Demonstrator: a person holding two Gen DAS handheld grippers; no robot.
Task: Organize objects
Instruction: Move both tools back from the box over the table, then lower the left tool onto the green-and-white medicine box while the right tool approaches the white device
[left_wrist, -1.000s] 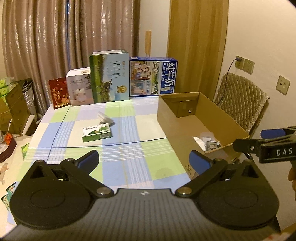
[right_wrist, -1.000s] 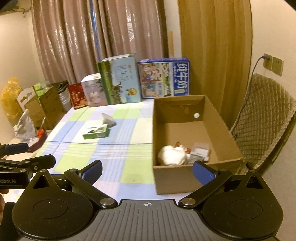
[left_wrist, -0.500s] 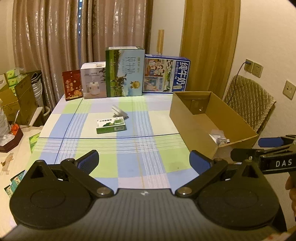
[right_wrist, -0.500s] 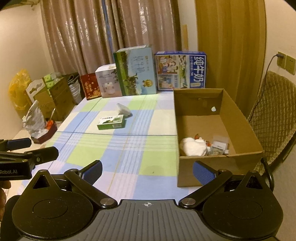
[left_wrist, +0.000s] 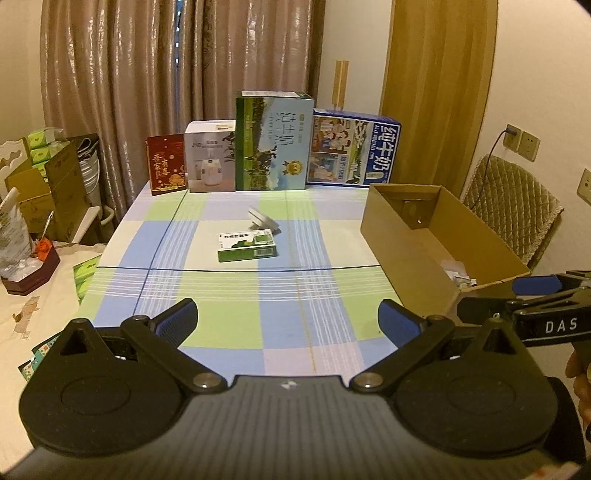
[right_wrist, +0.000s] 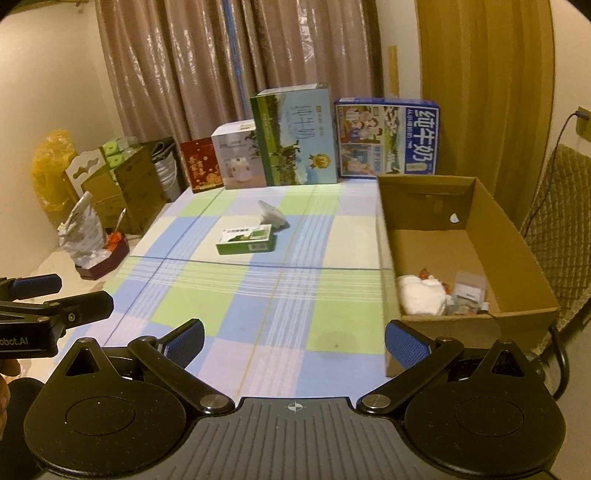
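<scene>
A small green and white box (left_wrist: 246, 246) lies flat mid-table, also in the right wrist view (right_wrist: 246, 240). A small white packet (left_wrist: 263, 222) leans just behind it, shown too in the right view (right_wrist: 272, 216). An open cardboard box (left_wrist: 436, 236) stands on the table's right side; the right view (right_wrist: 469, 258) shows a white bundle (right_wrist: 421, 298) and small packets in its near end. My left gripper (left_wrist: 286, 321) is open and empty over the near table edge. My right gripper (right_wrist: 294, 343) is open and empty, near the cardboard box's front left corner.
Several large cartons (left_wrist: 273, 142) stand in a row along the table's far edge before a curtain. A quilted chair (left_wrist: 517, 206) is right of the cardboard box. Boxes and bags (right_wrist: 92, 192) crowd the floor left of the checked tablecloth (left_wrist: 229, 302).
Both grippers have pulled back and turned left, so the table and the green box look farther and more central. Both stay open and empty. No object moved.
</scene>
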